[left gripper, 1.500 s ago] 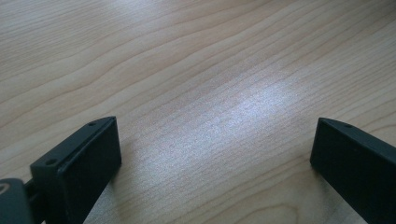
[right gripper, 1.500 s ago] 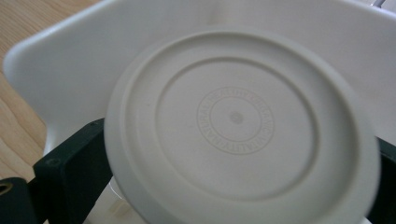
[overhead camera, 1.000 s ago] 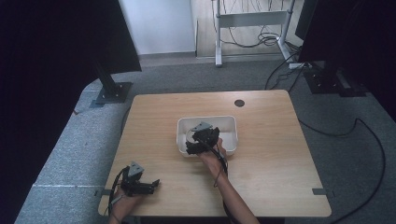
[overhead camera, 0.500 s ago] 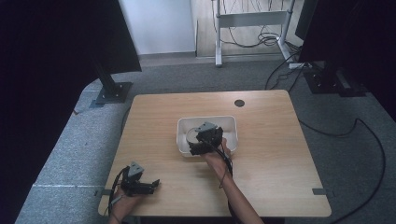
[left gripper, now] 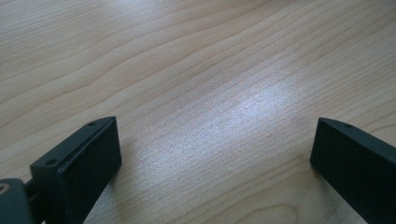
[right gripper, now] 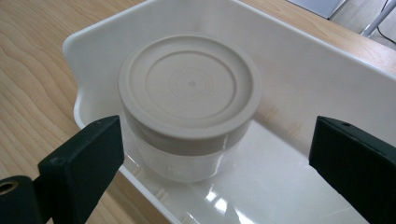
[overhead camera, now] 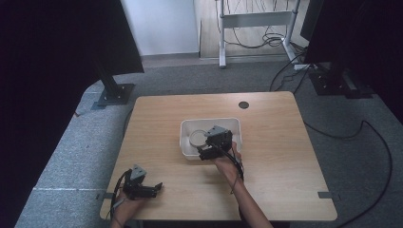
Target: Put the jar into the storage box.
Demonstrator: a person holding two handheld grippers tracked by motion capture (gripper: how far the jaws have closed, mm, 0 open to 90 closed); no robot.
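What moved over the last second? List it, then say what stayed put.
The right hand-held gripper drew back a little toward the person over the white tray, jaws open toward the lidded jar; nothing was grasped or released. The jar, the tray and the left hand-held gripper, open on the table, stayed put.

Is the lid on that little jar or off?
On. The beige lid sits flat over the jar, which stands upright inside the white tray.

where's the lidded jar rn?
The clear round jar with the beige lid stands in the left end of the white plastic tray at the table's middle, just ahead of the open right tool.
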